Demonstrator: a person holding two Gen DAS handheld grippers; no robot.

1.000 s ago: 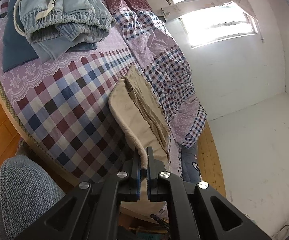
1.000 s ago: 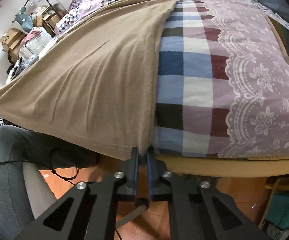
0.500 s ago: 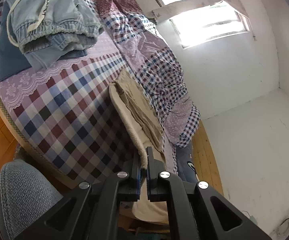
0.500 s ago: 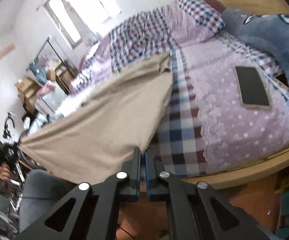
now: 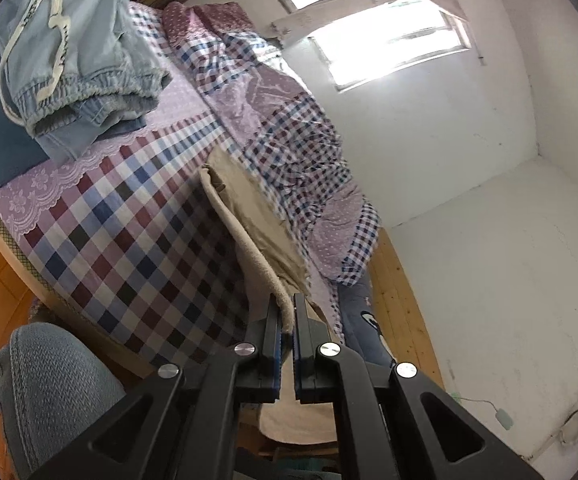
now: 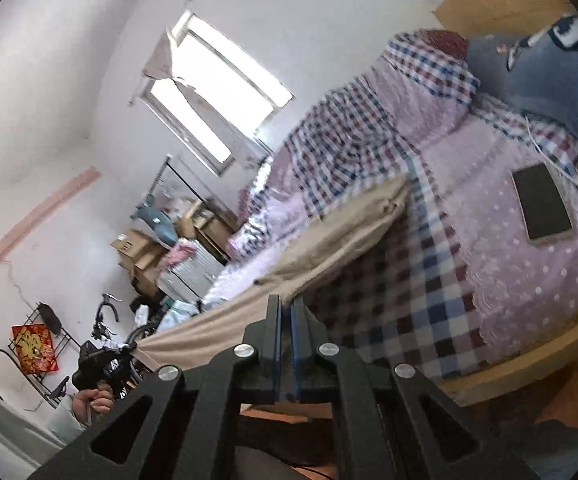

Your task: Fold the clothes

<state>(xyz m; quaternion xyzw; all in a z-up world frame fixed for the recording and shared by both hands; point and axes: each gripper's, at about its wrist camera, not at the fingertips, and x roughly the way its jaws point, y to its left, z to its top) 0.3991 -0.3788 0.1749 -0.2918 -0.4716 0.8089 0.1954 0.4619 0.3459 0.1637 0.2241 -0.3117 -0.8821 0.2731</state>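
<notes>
Both wrist views (close, tilted) share the bed (image 5: 129,216) — opposite ends.

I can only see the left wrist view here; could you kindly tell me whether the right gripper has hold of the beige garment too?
Observer: Yes, the right gripper is shut on the beige fabric garment, at its edge.
Operator: Thank you. Is anything lying on the bed near that side?
Observer: A flat black phone lies on the dotted lilac bedsheet.
Operator: Does the garment touch it?
Observer: No, they lie apart.

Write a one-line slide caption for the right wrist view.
Right hand-held gripper pinches a tan garment lifted off the checked bedspread; a phone lies nearby.
</notes>
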